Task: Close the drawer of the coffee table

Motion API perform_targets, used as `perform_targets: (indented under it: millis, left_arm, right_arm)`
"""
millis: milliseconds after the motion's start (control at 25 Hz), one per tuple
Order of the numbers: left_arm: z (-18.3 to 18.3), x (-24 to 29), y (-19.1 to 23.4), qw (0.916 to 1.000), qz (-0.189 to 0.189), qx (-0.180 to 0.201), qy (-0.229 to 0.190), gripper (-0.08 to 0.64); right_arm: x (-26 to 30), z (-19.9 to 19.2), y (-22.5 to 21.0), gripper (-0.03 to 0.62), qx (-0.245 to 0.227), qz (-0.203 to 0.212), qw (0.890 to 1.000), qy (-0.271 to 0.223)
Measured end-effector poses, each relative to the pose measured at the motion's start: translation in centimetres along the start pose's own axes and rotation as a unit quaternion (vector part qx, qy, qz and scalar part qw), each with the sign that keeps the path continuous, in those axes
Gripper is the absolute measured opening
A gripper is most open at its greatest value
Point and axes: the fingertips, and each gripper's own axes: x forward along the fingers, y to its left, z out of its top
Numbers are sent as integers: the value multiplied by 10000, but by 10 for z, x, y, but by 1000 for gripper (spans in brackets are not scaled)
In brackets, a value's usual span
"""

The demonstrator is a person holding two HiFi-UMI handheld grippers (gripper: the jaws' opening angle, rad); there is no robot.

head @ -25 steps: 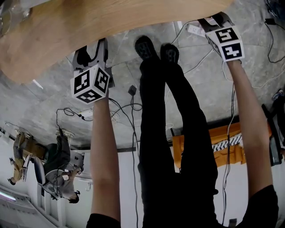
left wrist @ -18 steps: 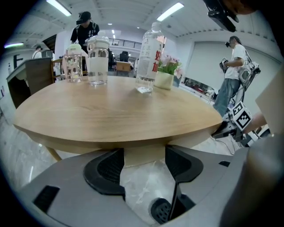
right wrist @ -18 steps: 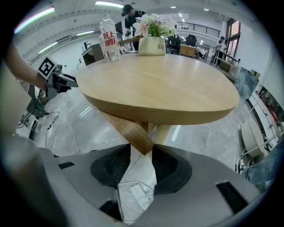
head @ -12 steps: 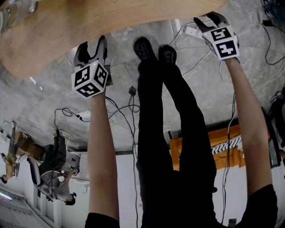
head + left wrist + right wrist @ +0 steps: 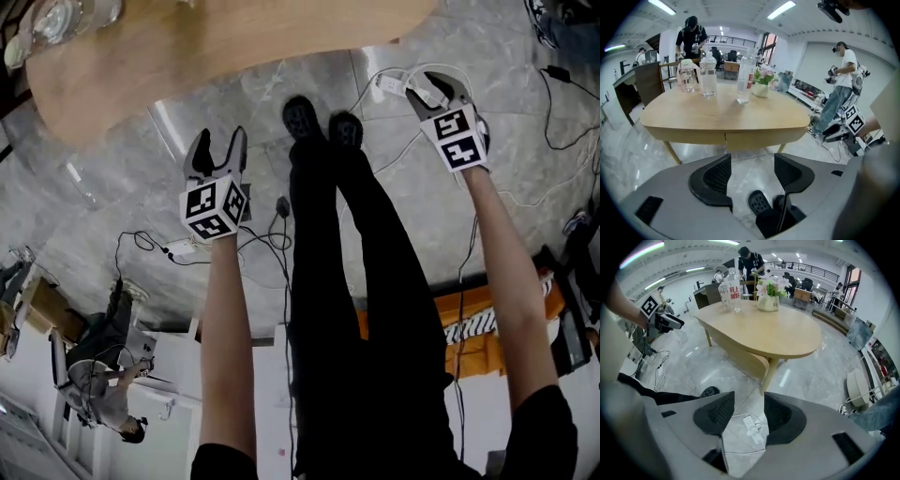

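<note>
Both tools hang clear of the coffee table (image 5: 722, 115), the left gripper (image 5: 218, 141) wide and empty, the right gripper (image 5: 437, 89) opening on nothing, seemingly because the drawer (image 5: 759, 140) already sits flush in that table's front apron and needs no push.

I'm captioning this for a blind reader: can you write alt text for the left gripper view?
A pale wooden coffee table stands ahead, its drawer front flush with the edge, bottles and a flower pot on top. The left gripper hangs before it, jaws apart and empty, above grey floor and the person's shoes.
</note>
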Motion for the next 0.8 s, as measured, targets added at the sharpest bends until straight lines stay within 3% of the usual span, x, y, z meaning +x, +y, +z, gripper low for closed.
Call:
perform_targets:
  millis: [280,440,600,800]
  left_arm:
    - [41,-109,-62,9976,-629,-16,-292,295]
    - [62,-162,-79,9964,-653,-1,-534,295]
    - [56,-220,-97,9945,-782,-322,-623,295]
    - [44,-294,-110,9923,-927,-221,-793,295]
  right_arm:
    - [-105,38,46,189,101,162,9985,-517]
    - [-150,63,67,190,179,211,9960,-854]
    - [-197,78,99,193,268,279,9938,-1047]
    - [-255,98,147,195,313,205,9893,-1408]
